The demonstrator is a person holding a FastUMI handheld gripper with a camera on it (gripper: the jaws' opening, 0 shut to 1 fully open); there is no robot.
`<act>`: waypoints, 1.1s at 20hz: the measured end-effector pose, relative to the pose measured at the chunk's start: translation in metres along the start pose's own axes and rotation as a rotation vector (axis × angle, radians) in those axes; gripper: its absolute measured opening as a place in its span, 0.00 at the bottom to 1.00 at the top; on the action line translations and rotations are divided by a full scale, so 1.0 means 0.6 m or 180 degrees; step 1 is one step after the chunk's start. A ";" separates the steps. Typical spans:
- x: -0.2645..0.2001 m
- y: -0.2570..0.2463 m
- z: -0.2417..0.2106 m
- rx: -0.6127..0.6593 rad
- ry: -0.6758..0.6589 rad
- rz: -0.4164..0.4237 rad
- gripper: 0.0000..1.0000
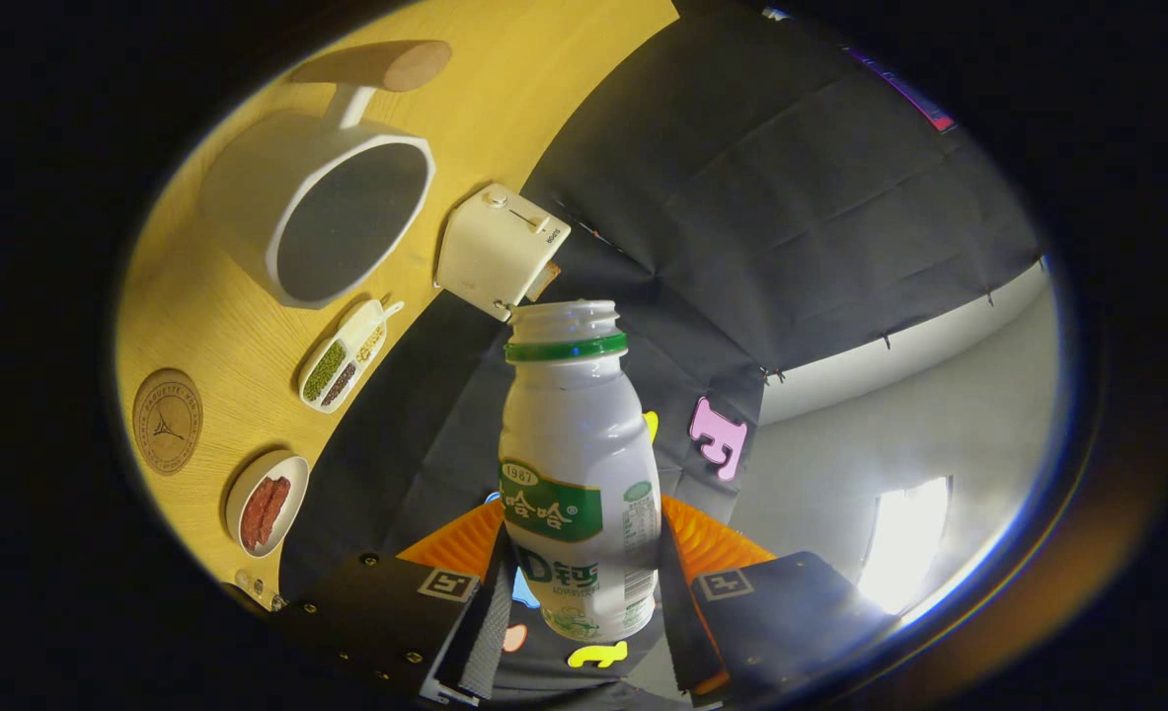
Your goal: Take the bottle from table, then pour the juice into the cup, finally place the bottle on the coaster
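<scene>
A white juice bottle (576,444) with a green label and a green neck ring stands between my fingers, its mouth uncapped. My gripper (581,583) is shut on the bottle's lower body, one finger pressing on each side. The view is rolled, so the yellow wooden table (505,89) rises along the left. On it, beyond the bottle's mouth and off to the left, stands a large white cup (238,197) with a dark inside and a wooden handle (376,64). A round brown coaster (167,422) lies nearer, left of the bottle.
A small white box-shaped appliance (500,247) sits just beyond the bottle's mouth at the table's edge. A divided white dish of beans (342,360) and a small bowl of red food (268,509) lie between the cup and my left finger.
</scene>
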State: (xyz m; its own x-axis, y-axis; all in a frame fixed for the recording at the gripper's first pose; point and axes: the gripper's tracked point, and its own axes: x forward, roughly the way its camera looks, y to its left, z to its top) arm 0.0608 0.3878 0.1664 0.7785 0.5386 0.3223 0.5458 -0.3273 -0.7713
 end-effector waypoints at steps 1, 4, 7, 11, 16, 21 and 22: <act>0.001 0.001 0.000 -0.0001 -0.0002 0.0004 0.66; 0.002 0.001 0.003 -0.0022 -0.0019 -0.0012 0.66; 0.000 0.001 0.007 -0.0097 -0.0039 -0.0034 0.66; -0.004 0.000 0.013 -0.0196 -0.0074 -0.0037 0.66; -0.007 0.014 0.013 -0.0221 -0.0059 0.0008 0.66; -0.009 0.026 0.013 -0.0231 -0.0025 0.0062 0.66; -0.010 0.032 0.008 -0.0189 -0.0003 0.0092 0.66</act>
State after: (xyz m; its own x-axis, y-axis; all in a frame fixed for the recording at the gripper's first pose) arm 0.0652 0.3819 0.1468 0.7940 0.5289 0.2998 0.5404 -0.3881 -0.7465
